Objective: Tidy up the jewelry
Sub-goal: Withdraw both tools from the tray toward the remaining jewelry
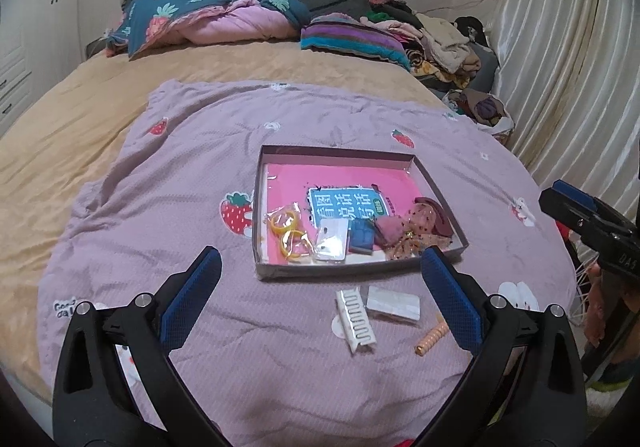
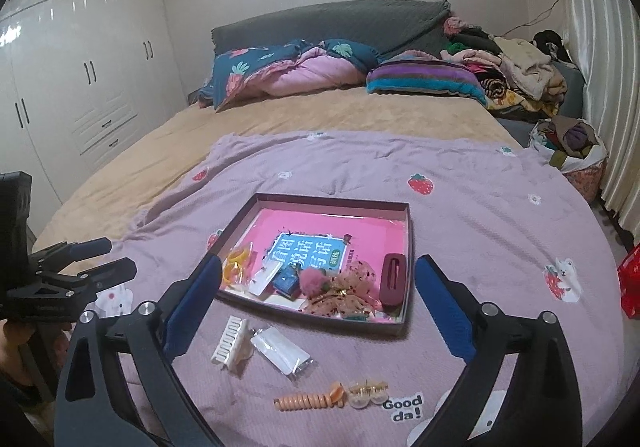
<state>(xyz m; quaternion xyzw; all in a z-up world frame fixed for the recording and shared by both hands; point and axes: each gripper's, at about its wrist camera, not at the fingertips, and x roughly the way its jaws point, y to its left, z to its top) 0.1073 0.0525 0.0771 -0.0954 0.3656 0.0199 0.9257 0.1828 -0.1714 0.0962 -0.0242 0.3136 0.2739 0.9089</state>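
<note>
The right gripper [image 2: 318,279] hangs above the lilac quilt [image 2: 480,207] with its blue-padded jaws spread wide and nothing between them; the left gripper [image 1: 320,267] is likewise wide open and empty, off to the left of the right one. Just below the fingers, on the quilt in front of the tray, lie the loose pieces: a white comb-like hair clip [image 2: 230,345], a clear packet [image 2: 282,353] touching it, an orange spiral hair tie [image 2: 306,401] nearer the camera, and a small gold clip on clear discs [image 2: 368,391] right beside that. Beyond them sits the shallow cardboard tray [image 2: 408,247] (lined with a pink printed sheet), already holding yellow bangles [image 1: 288,233], a small blue box [image 1: 362,237], a pink pompom [image 2: 314,283], a lacy bow [image 2: 348,293] and a maroon barrette [image 2: 394,279].
</note>
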